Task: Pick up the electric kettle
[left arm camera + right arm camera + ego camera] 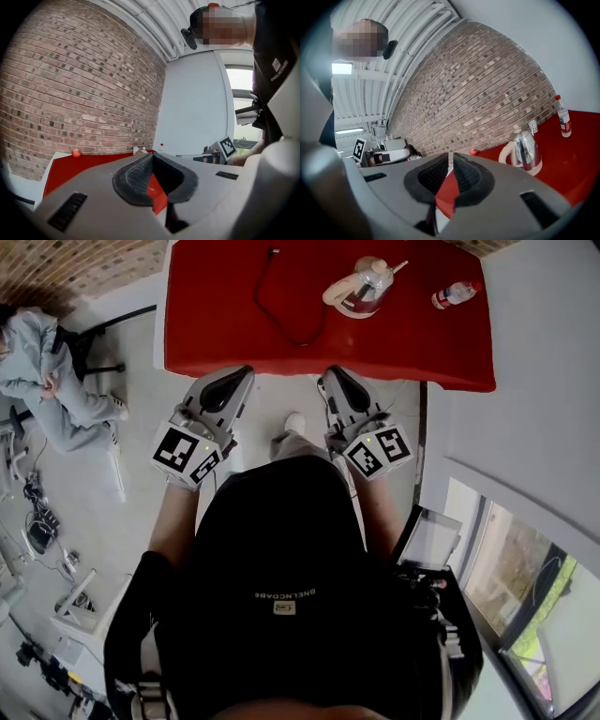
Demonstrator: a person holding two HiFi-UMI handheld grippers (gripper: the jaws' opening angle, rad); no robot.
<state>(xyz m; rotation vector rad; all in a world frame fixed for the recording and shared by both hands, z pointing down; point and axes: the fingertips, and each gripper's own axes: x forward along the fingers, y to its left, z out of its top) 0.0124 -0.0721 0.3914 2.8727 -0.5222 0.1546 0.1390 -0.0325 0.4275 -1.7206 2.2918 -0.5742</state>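
Note:
The electric kettle (361,287), shiny steel with a cream handle and base, stands upright toward the far right of the red table (225,324). In the right gripper view the kettle (524,152) is ahead and to the right of the jaws. Both grippers hover side by side short of the table's near edge, well apart from the kettle. My left gripper (242,373) is shut, its tips (152,155) meeting with nothing between them. The right gripper (328,377) is also shut and empty, tips (451,155) together.
A black cord (286,306) loops across the table's middle. A plastic bottle (455,294) with a red cap lies right of the kettle. A small orange object (473,152) sits at the table's far edge by the brick wall. A person (47,371) sits at the left.

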